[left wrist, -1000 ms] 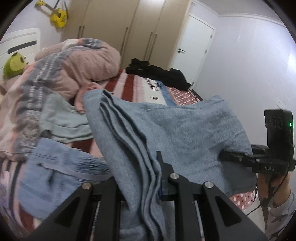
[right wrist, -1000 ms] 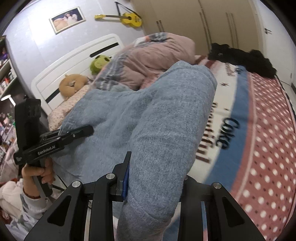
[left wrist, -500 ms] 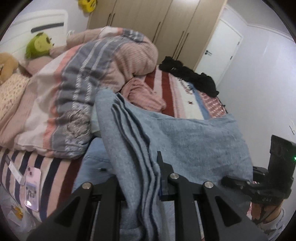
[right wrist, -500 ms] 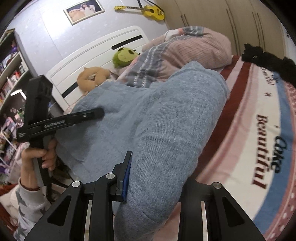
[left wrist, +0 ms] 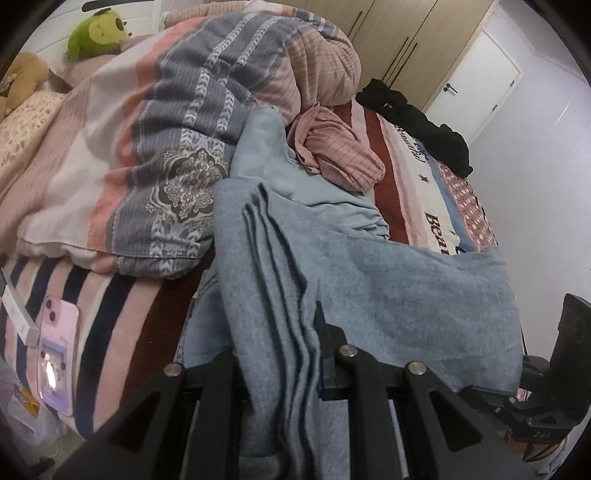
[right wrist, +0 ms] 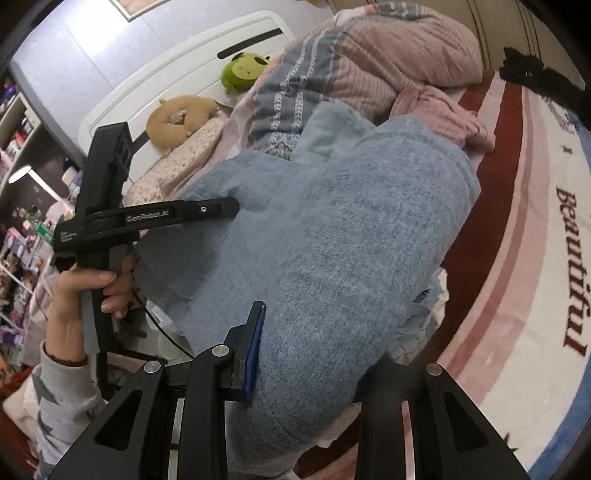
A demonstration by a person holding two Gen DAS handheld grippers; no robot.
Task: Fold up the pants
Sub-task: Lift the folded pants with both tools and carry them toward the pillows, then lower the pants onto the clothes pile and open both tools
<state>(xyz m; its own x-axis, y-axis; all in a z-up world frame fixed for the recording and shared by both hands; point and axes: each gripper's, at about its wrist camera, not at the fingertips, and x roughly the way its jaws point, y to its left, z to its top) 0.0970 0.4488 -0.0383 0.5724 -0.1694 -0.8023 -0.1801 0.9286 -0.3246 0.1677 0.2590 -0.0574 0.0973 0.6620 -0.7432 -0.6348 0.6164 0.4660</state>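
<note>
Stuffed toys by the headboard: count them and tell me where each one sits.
2. The green plush sits against the white headboard; the tan plush lies lower left of it on the floral pillow. The quilt may hide others.

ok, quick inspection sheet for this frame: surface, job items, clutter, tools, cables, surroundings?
Surface: bed with striped cover.
Job's things: grey-blue pants, folded in layers, held up between both tools.
Clutter: quilt, pink garment, black clothes, phone, green plush.
Grippers: left tool shut on pants; right tool shut on pants.
Cables: thin black cable below the left tool's handle.
Surroundings: wardrobe, door, headboard.
</note>
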